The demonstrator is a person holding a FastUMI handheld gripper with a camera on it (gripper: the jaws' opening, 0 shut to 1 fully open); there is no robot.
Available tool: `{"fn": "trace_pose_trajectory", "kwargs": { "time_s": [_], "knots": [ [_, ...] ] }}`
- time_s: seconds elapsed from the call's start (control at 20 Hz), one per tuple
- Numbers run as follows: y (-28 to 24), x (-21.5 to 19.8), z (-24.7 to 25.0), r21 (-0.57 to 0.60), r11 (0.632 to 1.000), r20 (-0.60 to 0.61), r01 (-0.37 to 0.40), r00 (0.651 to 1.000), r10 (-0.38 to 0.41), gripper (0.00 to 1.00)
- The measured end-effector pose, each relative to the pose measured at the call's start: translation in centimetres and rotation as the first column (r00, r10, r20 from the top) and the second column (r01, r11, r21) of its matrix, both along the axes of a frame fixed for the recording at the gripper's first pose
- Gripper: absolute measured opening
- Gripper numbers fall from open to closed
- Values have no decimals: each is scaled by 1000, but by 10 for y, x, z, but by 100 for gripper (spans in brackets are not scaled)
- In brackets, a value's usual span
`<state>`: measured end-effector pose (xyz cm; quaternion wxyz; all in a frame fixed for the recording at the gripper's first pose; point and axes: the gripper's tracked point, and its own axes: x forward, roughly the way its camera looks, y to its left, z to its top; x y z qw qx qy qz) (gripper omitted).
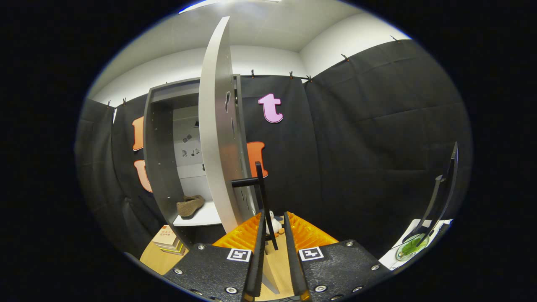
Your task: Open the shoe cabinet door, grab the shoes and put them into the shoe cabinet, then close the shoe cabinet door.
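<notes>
The grey shoe cabinet [157, 159] stands against the booth wall with its door [218, 138] swung out toward me, edge on. A brown shoe [189, 205] lies on the white shelf [205, 218] inside. The door's black handle [261, 188] sticks out and its vertical bar runs down between my fingers. My gripper [274, 214] is at the handle with its fingers a little apart. The bar lies close to the left finger [247, 235], and a gap shows before the right finger [306, 235].
A small white plush toy [275, 226] sits on the wooden floor just beyond the fingertips. A stack of books [168, 241] lies at the cabinet's foot. To the far right stand a black frame [444, 188] and a green dish [409, 248] on a white surface.
</notes>
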<state>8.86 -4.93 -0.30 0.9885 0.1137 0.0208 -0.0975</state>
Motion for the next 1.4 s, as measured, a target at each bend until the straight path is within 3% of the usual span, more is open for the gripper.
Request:
{"fn": "trace_pose_trajectory", "kwargs": {
  "time_s": [0.65,0.85,1.15,1.4],
  "knots": [
    [-34,-15,-15,-122,987,-65,100,992,-109,27],
    [-27,-24,-22,-101,990,-88,102,990,-111,30],
    [49,-41,-54,-17,1000,-97,-10,995,8,30],
    [135,-46,-137,104,986,-198,-133,968,152,30]
  ]
}}
